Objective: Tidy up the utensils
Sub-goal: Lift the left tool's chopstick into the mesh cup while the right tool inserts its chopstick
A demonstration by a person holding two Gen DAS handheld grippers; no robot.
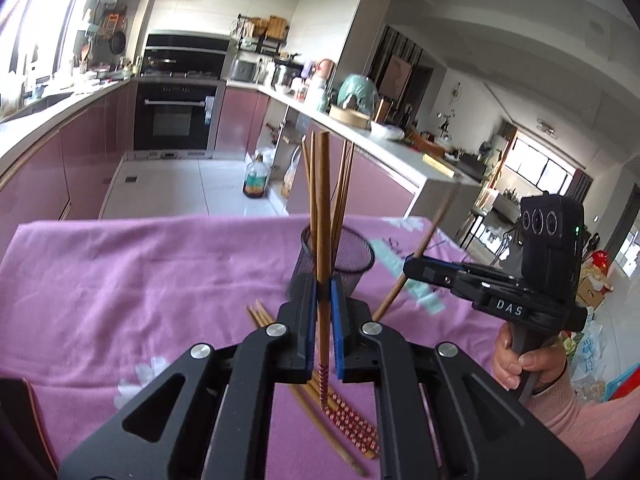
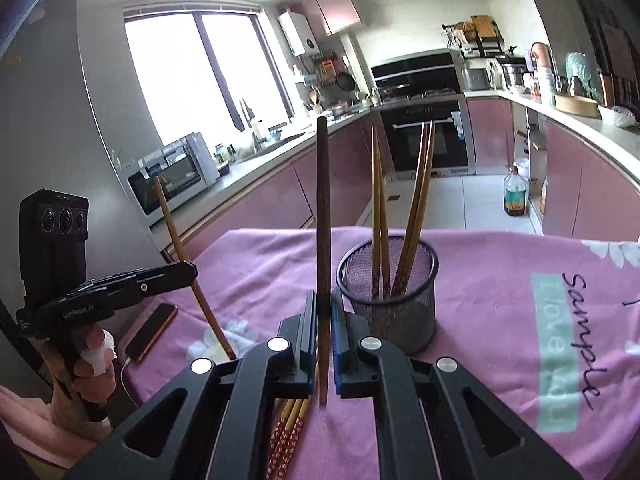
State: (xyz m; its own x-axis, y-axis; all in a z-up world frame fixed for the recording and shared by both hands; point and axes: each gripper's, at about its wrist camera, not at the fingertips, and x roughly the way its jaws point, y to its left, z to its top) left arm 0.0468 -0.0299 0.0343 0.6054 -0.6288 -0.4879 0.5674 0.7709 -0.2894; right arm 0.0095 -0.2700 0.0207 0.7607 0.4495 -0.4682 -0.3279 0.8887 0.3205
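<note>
Your left gripper (image 1: 323, 292) jaws clamp one chopstick (image 1: 322, 200) upright. Your right gripper (image 2: 324, 312) jaws grip a dark chopstick (image 2: 322, 208). Mesh cup (image 2: 390, 292) on the counter (image 2: 500, 264) holds four more.

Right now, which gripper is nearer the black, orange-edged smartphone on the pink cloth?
Left. The left gripper, shut on a wooden chopstick, hangs over the smartphone; the right gripper, holding a dark chopstick, is farther right, beside the mesh cup.
</note>
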